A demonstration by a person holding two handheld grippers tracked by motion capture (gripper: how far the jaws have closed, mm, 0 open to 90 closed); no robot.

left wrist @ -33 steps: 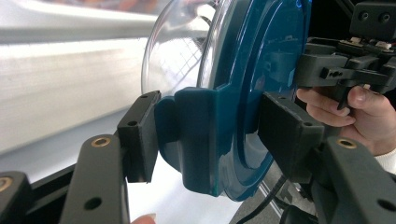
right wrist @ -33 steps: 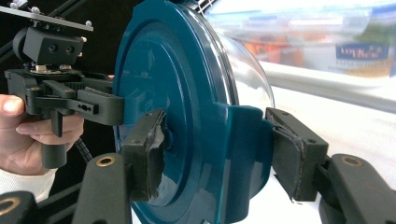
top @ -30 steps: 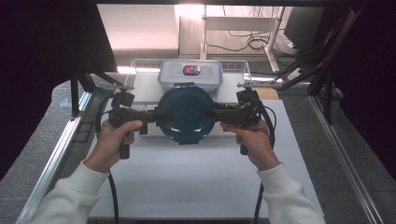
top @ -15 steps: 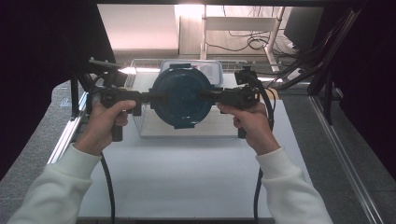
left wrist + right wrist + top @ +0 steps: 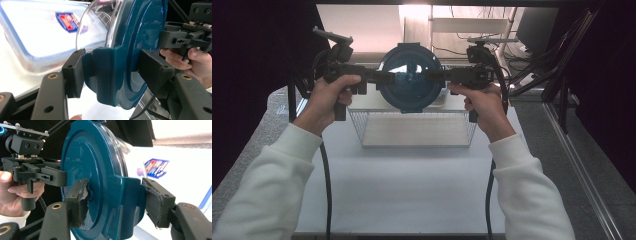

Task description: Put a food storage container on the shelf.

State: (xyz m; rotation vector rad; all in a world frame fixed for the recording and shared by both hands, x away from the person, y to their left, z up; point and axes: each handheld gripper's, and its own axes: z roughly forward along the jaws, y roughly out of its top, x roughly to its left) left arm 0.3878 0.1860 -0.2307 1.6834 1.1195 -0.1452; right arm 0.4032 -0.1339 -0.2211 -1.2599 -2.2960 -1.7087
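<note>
A round teal pot (image 5: 411,77) with a glass dome lid hangs in the air between both hands, above a wire basket (image 5: 414,127). My left gripper (image 5: 379,77) is shut on the pot's left side handle (image 5: 105,72), pads pressed on both faces. My right gripper (image 5: 443,76) is shut on the opposite handle (image 5: 130,200) in the same way. In both gripper views the pot shows edge-on, and its glass side faces a clear container (image 5: 25,37) with a blue rim and a red-and-blue label (image 5: 156,167). The left gripper (image 5: 113,72) and right gripper (image 5: 117,201) face each other across the pot.
The wire basket stands on the white table (image 5: 412,190), whose front half is bare. Dark frame posts (image 5: 292,100) and cables (image 5: 532,75) flank the table on both sides. Black gripper cables (image 5: 328,185) trail down beside each forearm.
Both hands have raised the pot from low in front of the basket to well above it. It now looks larger and nearer the camera. The grips on both handles are unchanged.
</note>
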